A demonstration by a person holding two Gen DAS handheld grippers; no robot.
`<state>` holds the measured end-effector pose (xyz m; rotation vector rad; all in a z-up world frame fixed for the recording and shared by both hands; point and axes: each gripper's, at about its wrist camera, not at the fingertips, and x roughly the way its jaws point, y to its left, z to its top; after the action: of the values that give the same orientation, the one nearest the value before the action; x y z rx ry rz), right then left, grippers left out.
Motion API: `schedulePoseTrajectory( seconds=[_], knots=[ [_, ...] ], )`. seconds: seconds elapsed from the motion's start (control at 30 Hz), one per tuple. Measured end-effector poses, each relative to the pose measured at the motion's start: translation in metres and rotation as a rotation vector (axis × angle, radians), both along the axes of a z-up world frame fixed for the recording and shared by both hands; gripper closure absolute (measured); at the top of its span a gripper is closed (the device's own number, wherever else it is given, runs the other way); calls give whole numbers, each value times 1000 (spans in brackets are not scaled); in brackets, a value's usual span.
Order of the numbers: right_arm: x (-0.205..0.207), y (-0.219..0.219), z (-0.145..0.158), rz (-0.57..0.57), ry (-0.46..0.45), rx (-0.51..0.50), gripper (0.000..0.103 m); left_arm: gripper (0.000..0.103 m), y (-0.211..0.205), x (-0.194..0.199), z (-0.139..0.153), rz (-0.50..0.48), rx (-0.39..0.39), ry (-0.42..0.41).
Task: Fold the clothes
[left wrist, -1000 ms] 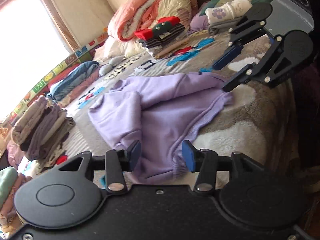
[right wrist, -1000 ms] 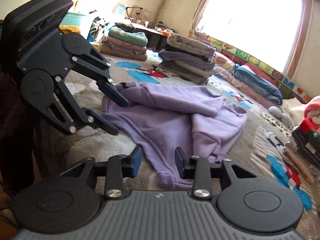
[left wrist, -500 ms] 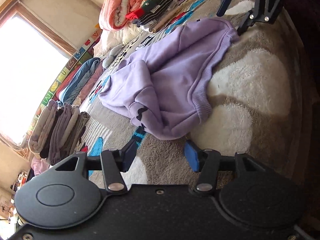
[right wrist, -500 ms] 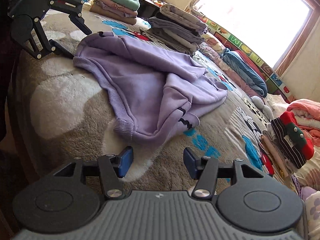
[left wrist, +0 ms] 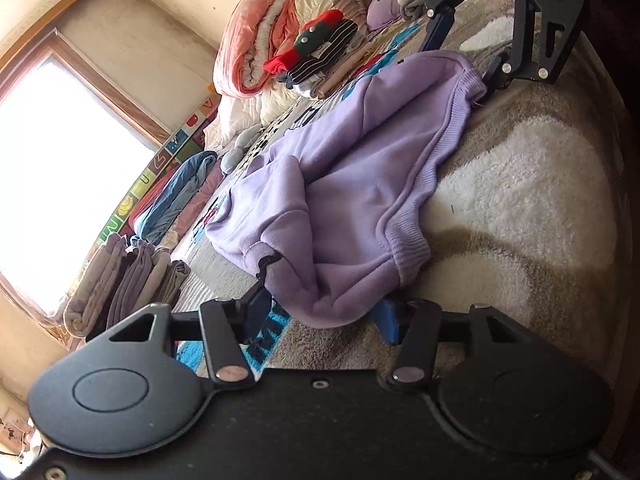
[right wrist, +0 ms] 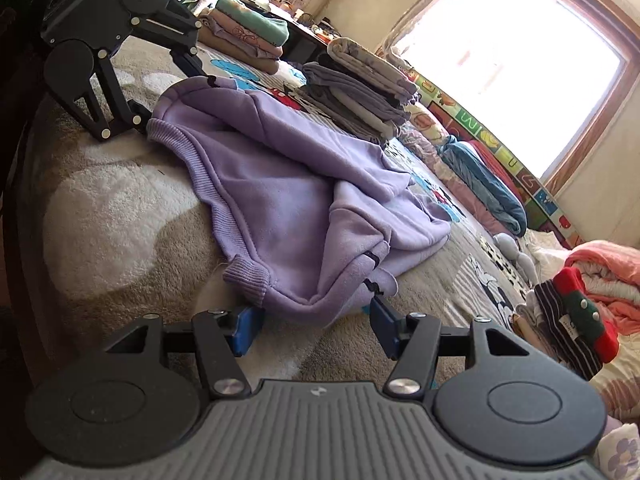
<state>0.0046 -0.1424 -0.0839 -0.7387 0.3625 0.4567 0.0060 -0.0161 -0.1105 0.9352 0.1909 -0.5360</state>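
**Both grippers lowered to the sweatshirt's corners**

The lilac sweatshirt (left wrist: 352, 184) lies crumpled mid-frame on the shaggy blanket (left wrist: 520, 200). My left gripper (left wrist: 320, 312) and right gripper (right wrist: 312, 324) (its jaws just widened) now straddle opposite hem corners, unclenched, ready to pinch.

The left tool (left wrist: 322, 314) is matte black: two round disc housings, angular arms with triangular cut-outs, silver pivot screws and blue pads (left wrist: 390, 318) on its fingers. The right tool (right wrist: 312, 326) has the same black discs, silver screws and blue pads (right wrist: 244, 328), but a grey ribbed body with a small pale logo.
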Motion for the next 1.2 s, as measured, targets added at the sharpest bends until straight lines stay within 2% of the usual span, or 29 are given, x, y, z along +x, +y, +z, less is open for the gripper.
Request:
schedulePoseTrajectory(
  seconds=[0.1, 0.27, 0.37, 0.43, 0.53, 0.7, 0.77, 0.97, 1.07, 1.2],
  knots=[
    [1, 0, -2, 34, -19, -10, 45, 50, -1, 0, 1, -4, -10, -10],
    [4, 5, -2, 72, -22, 4, 55, 52, -4, 2, -1, -12, -23, -6],
    [7, 6, -2, 86, -11, 21, 65, 63, -7, 5, -1, 3, -28, 7],
    [9, 6, -2, 86, 7, 40, 72, 76, -10, 7, 1, 22, -34, 23],
    [12, 4, 3, 74, 28, 75, 75, 81, -13, 6, 5, 39, -42, 37],
    [3, 3, 16, 62, 26, 121, 77, 81, -8, -12, 23, 25, -65, 57],
    [-9, 1, 25, 72, 18, 136, 77, 81, -2, -26, 35, 7, -87, 91],
    [-52, -16, 60, 98, -37, 253, 78, 81, 16, -53, 84, -25, -238, 136],
    [-59, -26, 78, 88, -66, 359, 78, 81, 20, -43, 109, -15, -354, 146],
    [-42, -38, 97, 79, -72, 504, 77, 81, 28, -10, 133, 3, -553, 207]
  ],
)
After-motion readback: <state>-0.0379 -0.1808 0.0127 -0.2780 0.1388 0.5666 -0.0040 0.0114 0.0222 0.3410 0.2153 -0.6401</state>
